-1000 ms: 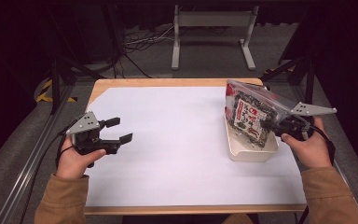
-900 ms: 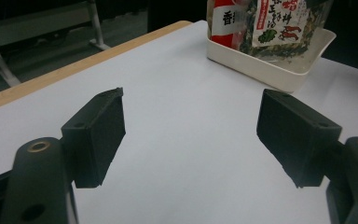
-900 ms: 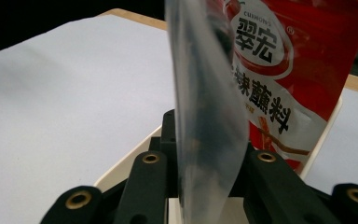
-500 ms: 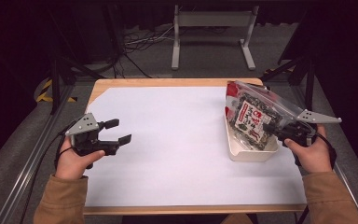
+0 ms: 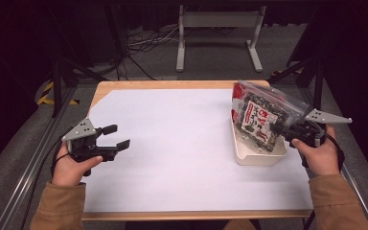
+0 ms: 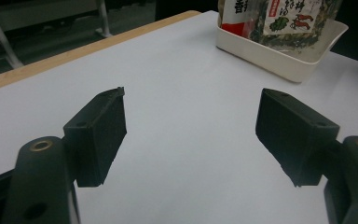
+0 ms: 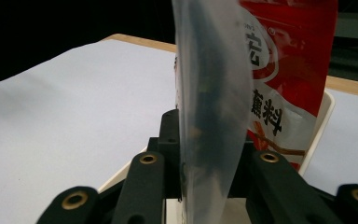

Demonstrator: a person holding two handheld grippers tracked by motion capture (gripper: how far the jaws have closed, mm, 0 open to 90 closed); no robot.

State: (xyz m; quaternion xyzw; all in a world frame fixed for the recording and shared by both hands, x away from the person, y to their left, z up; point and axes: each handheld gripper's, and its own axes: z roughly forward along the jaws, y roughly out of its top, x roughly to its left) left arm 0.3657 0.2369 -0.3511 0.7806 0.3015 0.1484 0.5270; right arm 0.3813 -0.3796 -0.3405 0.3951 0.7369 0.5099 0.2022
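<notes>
At the near left of the white-covered wooden desk (image 5: 172, 158), the left tool (image 5: 117, 136) hangs just above the surface, held in the person's left hand (image 5: 68, 165). Its two black jaws stand wide apart with nothing between them; in the left gripper view the bare white sheet shows through the gap.

At the near right, the person's right hand (image 5: 322, 155) holds the right tool (image 5: 274, 128) at the right edge of the desk. Its jaws are pressed together on the near edge of a clear plastic pouch with a red printed label and dark green dried contents (image 5: 258, 112). In the right gripper view that thin edge of the pouch (image 7: 214, 93) stands upright, pinched between the two black jaws.

The pouch leans tilted, its lower end inside a shallow cream rectangular plastic tray (image 5: 254, 155) that rests on the right part of the desk, well apart from the left tool. The pouch's upper end rises above the tray's far rim.

Beyond the desk, on the grey floor, stands a grey metal frame (image 5: 218, 33).
</notes>
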